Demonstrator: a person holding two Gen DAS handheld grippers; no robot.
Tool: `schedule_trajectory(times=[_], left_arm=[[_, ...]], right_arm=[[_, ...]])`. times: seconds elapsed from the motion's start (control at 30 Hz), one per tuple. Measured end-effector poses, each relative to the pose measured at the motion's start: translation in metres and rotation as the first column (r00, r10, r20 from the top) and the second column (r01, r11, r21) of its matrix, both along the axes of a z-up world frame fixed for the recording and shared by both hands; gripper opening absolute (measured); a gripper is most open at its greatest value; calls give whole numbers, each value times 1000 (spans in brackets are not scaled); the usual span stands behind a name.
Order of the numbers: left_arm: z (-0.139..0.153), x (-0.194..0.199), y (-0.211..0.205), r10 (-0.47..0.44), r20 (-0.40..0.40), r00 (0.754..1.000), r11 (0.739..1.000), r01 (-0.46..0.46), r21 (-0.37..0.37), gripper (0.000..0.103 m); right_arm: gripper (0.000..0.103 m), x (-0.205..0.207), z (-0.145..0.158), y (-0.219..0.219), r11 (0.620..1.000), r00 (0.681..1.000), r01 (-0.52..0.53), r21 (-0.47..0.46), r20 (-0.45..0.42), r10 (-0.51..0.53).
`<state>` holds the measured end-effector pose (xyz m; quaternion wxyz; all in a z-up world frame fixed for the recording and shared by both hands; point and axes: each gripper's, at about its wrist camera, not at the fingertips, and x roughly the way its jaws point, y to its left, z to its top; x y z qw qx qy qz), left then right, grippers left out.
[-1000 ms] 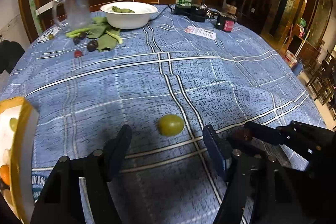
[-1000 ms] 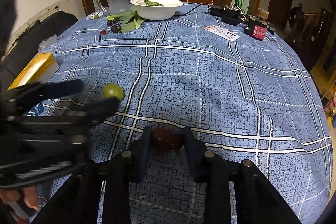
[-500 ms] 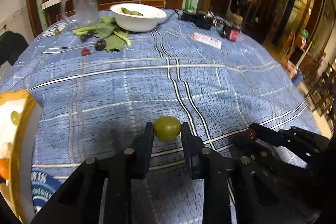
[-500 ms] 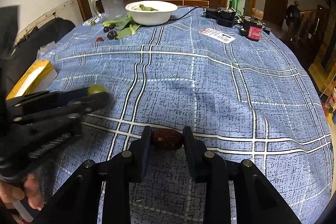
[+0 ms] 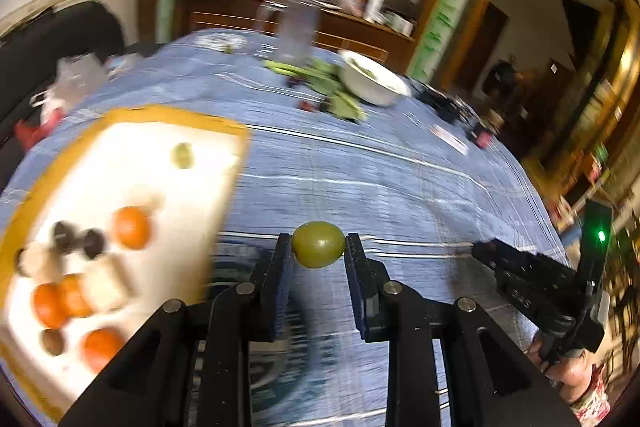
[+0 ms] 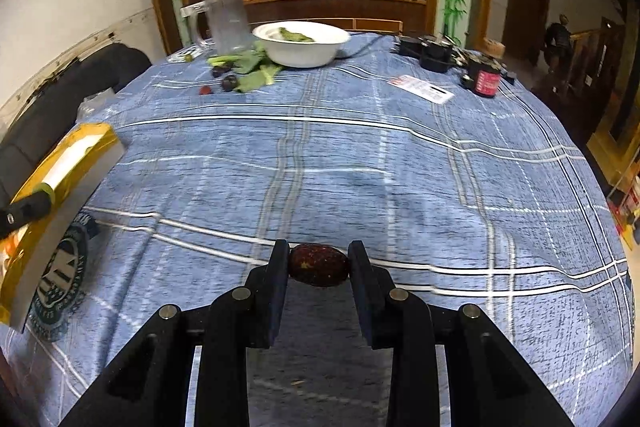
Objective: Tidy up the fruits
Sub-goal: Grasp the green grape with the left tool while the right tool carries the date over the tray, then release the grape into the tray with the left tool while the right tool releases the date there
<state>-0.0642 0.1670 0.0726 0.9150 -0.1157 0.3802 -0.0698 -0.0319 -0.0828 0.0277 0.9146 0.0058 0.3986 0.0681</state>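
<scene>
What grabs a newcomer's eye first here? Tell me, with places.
The left tongs pinch a green fruit front and centre, beside a gold-rimmed tray at left holding oranges and dark fruits. The right tongs grip a dark red date over the blue checked tablecloth; a white bowl sits at the far edge.

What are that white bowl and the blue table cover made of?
The bowl looks like glazed ceramic or smooth plastic: plain white, even sheen, thick rim; the picture cannot settle which. The cover seems woven cloth, matte, printed with white plaid lines and draping over the table's edge.
</scene>
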Motion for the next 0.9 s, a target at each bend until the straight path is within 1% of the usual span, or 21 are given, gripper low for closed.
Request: schedule_trajectory(times=[0.07, 0.23, 0.33, 0.4, 0.53, 0.6, 0.67, 0.77, 0.9], left_arm=[[6, -5, 25, 37, 9, 999, 999, -37, -4, 25], [17, -7, 81, 139, 14, 990, 988, -140, 68, 25], [20, -1, 108, 189, 12, 982, 976, -189, 110, 25], [18, 6, 125, 217, 2, 976, 970, -215, 116, 25], [4, 23, 160, 254, -73, 965, 966, -248, 75, 25], [-5, 31, 171, 260, -119, 958, 966, -256, 48, 25], [-11, 38, 176, 261, -149, 954, 965, -258, 40, 25], [-17, 46, 181, 252, -178, 951, 967, -252, 25, 25], [-24, 50, 187, 241, -204, 949, 968, -249, -13, 26]], right_arm=[[32, -5, 6, 16, 1000, 1000, -27, 0, 5, 27], [32, -12, 28, 66, 988, 989, -145, 46, 18, 145], [32, -13, 46, 107, 970, 972, -236, 61, 37, 234], [33, -12, 56, 137, 952, 955, -297, 77, 39, 295], [33, -8, 62, 198, 911, 916, -401, 99, 17, 401], [33, -8, 61, 222, 898, 901, -432, 85, 11, 433], [33, -5, 55, 245, 886, 888, -459, 65, -1, 461], [33, 1, 42, 268, 875, 875, -481, 52, -33, 483], [33, 7, 27, 286, 869, 867, -493, 45, -67, 495]])
